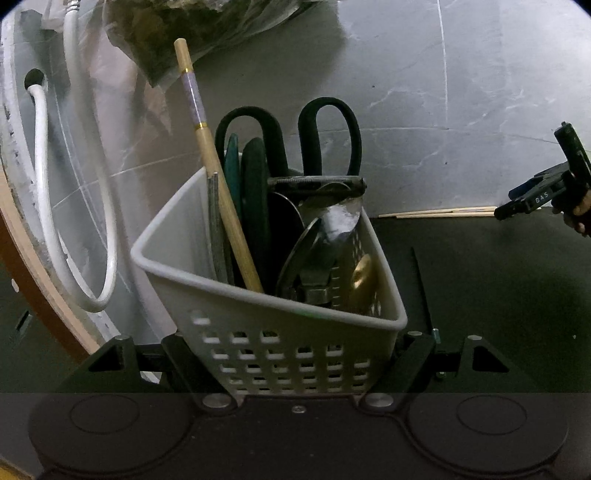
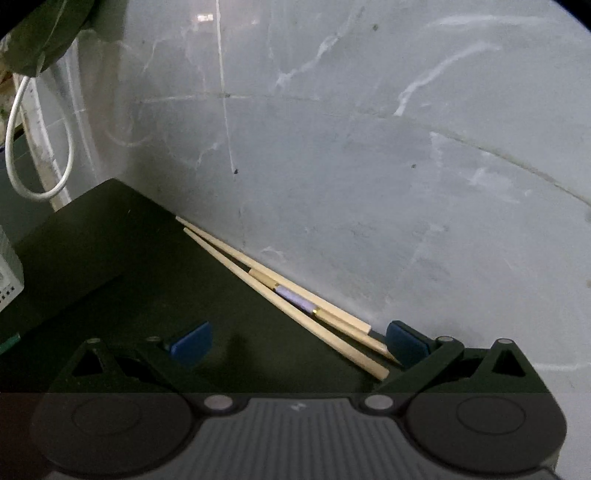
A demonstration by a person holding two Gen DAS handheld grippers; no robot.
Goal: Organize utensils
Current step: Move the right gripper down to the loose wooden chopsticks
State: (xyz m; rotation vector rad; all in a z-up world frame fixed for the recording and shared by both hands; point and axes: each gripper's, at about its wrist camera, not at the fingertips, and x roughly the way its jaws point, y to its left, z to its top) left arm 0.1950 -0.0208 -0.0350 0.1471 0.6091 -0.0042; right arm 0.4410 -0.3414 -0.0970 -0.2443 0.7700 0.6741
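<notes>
At far left, a white hose (image 1: 44, 206) looping down the wall; above it, a clear bag (image 1: 192, 33) of something dark; at centre, on the dark counter (image 1: 480, 277), a white basket (image 1: 258, 299) standing close before the left wrist camera, crammed with utensils: one chopstick (image 1: 218, 177) leaning up and left out of it, black-handled scissors (image 1: 328, 140) standing handles up, some metal pieces (image 1: 332, 221) and a gold spoon (image 1: 364, 280) at its right side; flanking the basket, the left gripper (image 1: 299, 350), one finger against each side, though cannot tell whether pressing or merely touching; further right, more chopsticks (image 1: 443, 212) lying flat where the counter meets the grey marbled wall (image 1: 406, 74); at far right, the right gripper (image 1: 535, 199) in a hand, tilted down toward them; seen from the right wrist, three chopsticks (image 2: 295, 299) in a loose bundle along the wall's foot, one with a lilac band; right gripper (image 2: 299, 347) spread wide, blue pads (image 2: 190, 347) well apart, nothing pinched; thick ends of the chopsticks just beside the right-hand pad.
</notes>
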